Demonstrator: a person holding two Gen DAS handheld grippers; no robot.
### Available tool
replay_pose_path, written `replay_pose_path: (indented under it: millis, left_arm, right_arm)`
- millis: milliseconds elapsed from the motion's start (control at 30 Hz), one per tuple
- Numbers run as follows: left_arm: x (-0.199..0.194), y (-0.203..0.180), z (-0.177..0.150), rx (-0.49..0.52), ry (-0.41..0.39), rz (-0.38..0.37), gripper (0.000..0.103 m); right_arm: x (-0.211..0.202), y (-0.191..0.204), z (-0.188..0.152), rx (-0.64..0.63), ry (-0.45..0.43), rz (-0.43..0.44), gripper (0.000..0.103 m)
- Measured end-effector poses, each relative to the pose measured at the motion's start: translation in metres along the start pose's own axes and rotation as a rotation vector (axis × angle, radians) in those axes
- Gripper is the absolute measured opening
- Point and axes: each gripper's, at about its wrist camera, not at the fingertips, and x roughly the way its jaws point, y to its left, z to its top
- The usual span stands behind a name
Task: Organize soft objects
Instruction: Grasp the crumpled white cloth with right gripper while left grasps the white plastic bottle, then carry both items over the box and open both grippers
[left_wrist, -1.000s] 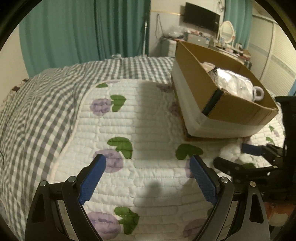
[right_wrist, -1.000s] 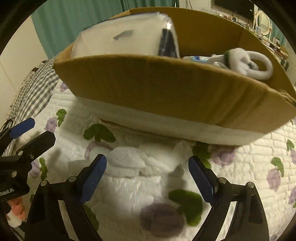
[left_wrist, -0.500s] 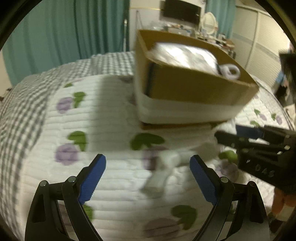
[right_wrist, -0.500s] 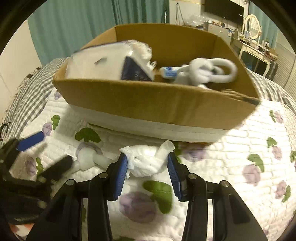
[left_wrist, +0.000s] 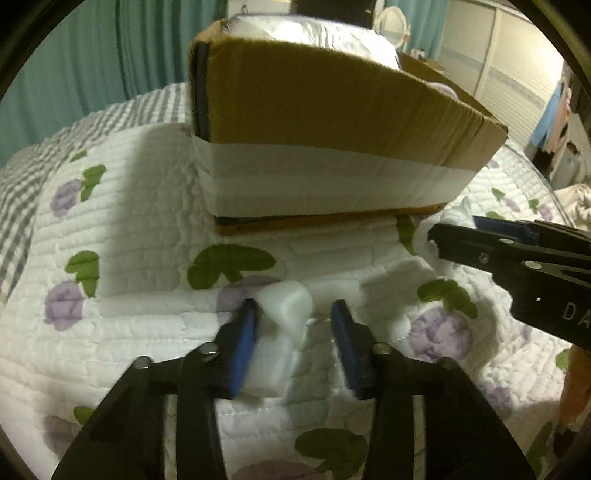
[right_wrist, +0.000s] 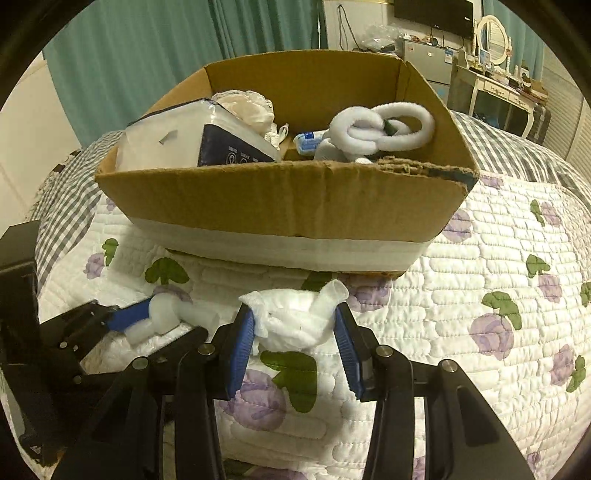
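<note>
A cardboard box (right_wrist: 280, 199) with a white band sits on the flowered quilt; it also shows in the left wrist view (left_wrist: 332, 122). It holds a wrapped white pack (right_wrist: 192, 142), a fluffy white ring toy (right_wrist: 384, 129) and other soft items. My right gripper (right_wrist: 295, 332) is shut on a crumpled white soft bundle (right_wrist: 295, 317) in front of the box. My left gripper (left_wrist: 293, 328) has its jaws closing around a white foam piece (left_wrist: 284, 314), which also shows in the right wrist view (right_wrist: 166, 317); the left pad touches it, the right pad stands slightly apart.
The quilt (right_wrist: 498, 295) lies over a grey checked bedspread (right_wrist: 66, 206). Teal curtains (right_wrist: 155, 55) hang behind. A dresser with a mirror (right_wrist: 491, 37) and a TV stand at the far right back. The right gripper's body (left_wrist: 524, 266) is close on the left gripper's right.
My right gripper closed on the white bundle and holds it. My left gripper moved right toward the box front and narrowed its jaws around the foam piece.
</note>
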Motion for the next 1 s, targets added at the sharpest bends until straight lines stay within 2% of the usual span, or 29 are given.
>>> replay_pose_path:
  millis: [100, 233, 500, 700, 1000]
  left_arm:
    - [-0.005, 0.001, -0.002, 0.0, -0.01, 0.013, 0.029]
    - [-0.015, 0.004, -0.005, -0.008, 0.0, 0.033, 0.029]
    - [-0.066, -0.014, -0.01, 0.007, -0.046, 0.052, 0.028]
    - [-0.123, -0.033, 0.0, 0.022, -0.148, 0.011, 0.028]
    - [-0.19, -0.061, 0.029, 0.066, -0.273, 0.018, 0.029]
  right_arm:
    - [-0.01, -0.001, 0.0, -0.01, -0.013, -0.009, 0.043]
    - [-0.035, -0.002, 0.003, -0.016, -0.046, -0.013, 0.043]
    - [-0.101, -0.003, 0.007, -0.015, -0.129, -0.009, 0.043]
    - [-0.148, 0.004, 0.005, -0.018, -0.187, 0.0, 0.043]
    - [-0.208, 0.001, 0.005, -0.016, -0.268, -0.003, 0.043]
